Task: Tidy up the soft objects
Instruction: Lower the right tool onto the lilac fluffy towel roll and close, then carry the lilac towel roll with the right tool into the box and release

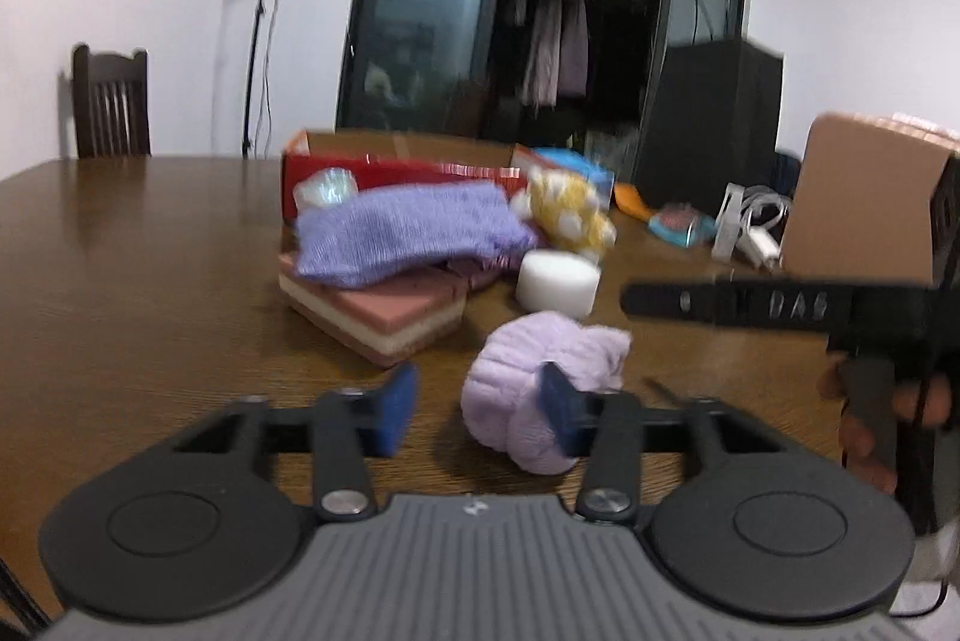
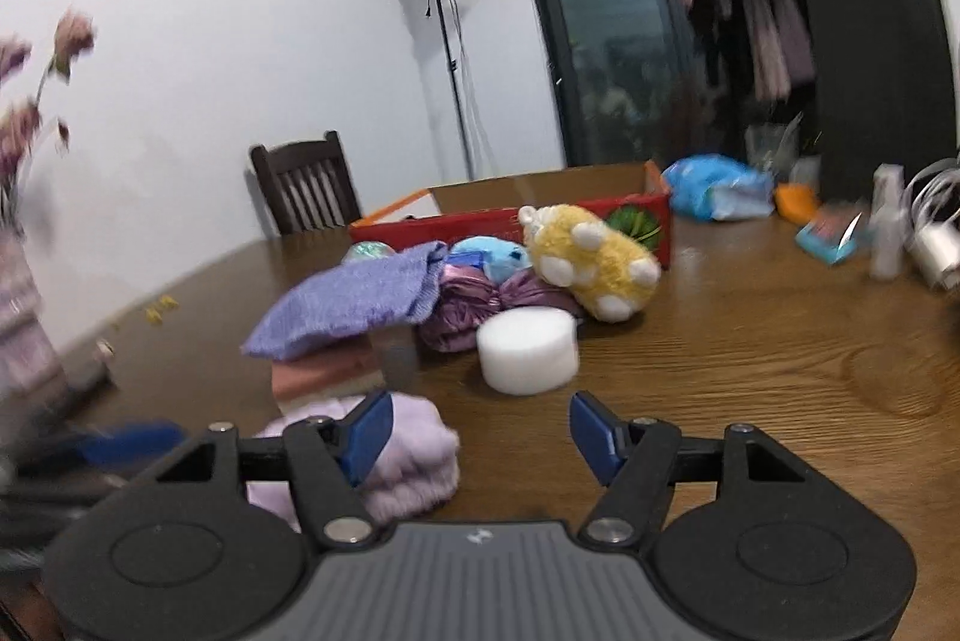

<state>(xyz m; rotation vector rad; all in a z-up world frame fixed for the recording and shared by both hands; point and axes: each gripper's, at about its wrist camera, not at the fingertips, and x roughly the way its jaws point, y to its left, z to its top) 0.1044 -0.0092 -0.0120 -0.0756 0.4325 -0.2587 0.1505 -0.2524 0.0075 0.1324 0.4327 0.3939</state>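
Both grippers w/ jaws apart, empty: left gripper (image 1: 474, 407) just beside lilac towel roll (image 1: 540, 389) on table (image 1: 150, 251), right gripper (image 2: 480, 437) before white foam puck (image 2: 528, 350); best centre pads round one item, then lift to red box (image 2: 600, 215).

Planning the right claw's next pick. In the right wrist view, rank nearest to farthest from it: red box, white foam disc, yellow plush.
1. White foam disc, straight ahead of the right claw.
2. Yellow plush, behind the disc, slightly right.
3. Red box, at the back.
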